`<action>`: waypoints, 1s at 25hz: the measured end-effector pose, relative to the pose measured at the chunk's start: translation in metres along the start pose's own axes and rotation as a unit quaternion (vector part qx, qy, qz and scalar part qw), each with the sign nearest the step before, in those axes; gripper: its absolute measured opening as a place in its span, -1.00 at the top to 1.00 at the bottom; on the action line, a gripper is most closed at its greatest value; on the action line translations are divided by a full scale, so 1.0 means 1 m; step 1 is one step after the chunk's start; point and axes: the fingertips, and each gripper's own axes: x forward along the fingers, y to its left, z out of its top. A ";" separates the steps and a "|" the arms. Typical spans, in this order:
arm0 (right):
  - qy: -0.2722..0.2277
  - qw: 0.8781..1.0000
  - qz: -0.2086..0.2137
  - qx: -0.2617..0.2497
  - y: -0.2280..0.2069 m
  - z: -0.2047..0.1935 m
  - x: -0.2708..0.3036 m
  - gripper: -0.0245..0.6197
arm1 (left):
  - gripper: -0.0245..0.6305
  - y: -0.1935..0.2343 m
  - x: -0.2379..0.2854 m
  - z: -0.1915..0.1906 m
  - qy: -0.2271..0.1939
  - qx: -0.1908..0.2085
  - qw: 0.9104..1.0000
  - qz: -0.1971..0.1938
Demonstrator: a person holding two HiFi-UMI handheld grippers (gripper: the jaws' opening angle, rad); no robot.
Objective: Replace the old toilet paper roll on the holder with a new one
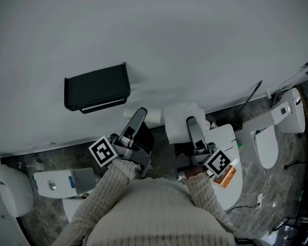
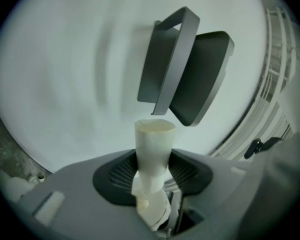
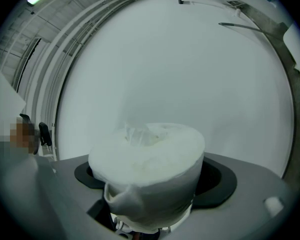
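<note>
The head view is taken up in its upper half by a plain white wall (image 1: 195, 40), on which the black holder (image 1: 97, 88) is mounted, up and to the left of both grippers and apart from them. Below the wall a strip of dark marbled floor (image 1: 164, 158) is seen, with a white toilet (image 1: 267, 147) standing at the right and a white cistern (image 1: 54, 181) at the left; a further white fixture at the far left is cut off by the frame edge. A small orange item (image 1: 226, 176) lies just beside the right marker cube (image 1: 218, 162), and what it is cannot be told. The left gripper (image 1: 140, 113) is clenched on the old cardboard tube (image 1: 153, 118), whose lower end is crushed between the jaws while its open upper end is pointed toward the holder; nothing stands between tube and holder. The right gripper (image 1: 191, 121) is closed around the new roll (image 1: 182, 119), which is held in front of bare wall, just to the right of the tube. The right jaws' pads are largely hidden by the roll's bulk. The holder's inner parts cannot be made out. The lower middle of the head view is blocked by the cream knitted sleeves (image 1: 110, 186).
</note>
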 end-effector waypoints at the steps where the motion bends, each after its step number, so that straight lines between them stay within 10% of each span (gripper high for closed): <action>1: 0.003 1.000 0.002 0.003 0.001 -0.001 0.001 -0.56 | 0.38 -0.001 -0.003 -0.002 -0.003 0.003 1.000 0.002; 25: 0.109 0.990 0.076 0.038 0.034 -0.097 0.108 -0.56 | 0.38 -0.019 -0.086 0.082 -0.113 0.038 0.993 0.017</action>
